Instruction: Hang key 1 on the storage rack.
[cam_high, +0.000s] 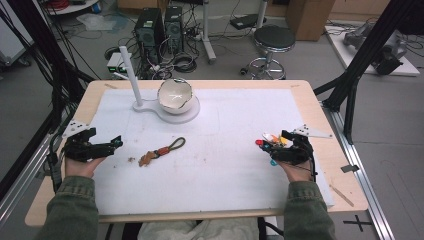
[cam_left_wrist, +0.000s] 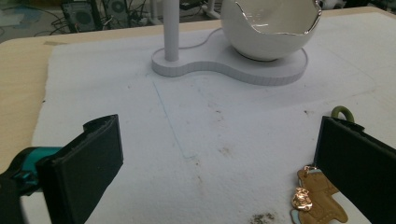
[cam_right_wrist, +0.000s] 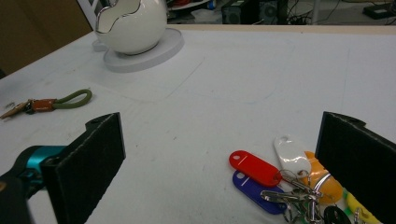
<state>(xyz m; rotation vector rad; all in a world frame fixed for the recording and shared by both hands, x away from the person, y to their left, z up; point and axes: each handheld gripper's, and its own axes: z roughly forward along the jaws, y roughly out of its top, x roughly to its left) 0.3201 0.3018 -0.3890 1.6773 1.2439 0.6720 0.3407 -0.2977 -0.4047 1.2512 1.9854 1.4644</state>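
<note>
Two hand-held grippers rest on a white mat on a table, each near a keychain.

At left, the left gripper (cam_high: 118, 141) has its jaws spread wide and holds nothing; a green-looped strap keychain (cam_high: 162, 150) with a tan charm lies just right of it. Bare mat spans the middle, with a white bowl stand (cam_high: 172, 107) at the far edge. At right, the right gripper (cam_high: 267, 144) is spread wide over a bunch of coloured key tags (cam_right_wrist: 280, 175).

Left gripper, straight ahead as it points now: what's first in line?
Probably nothing near: the left gripper faces bare white mat between open jaws. The keychain sits off by one jaw. Farther on, the white stand looks first, though depth is unclear.
</note>
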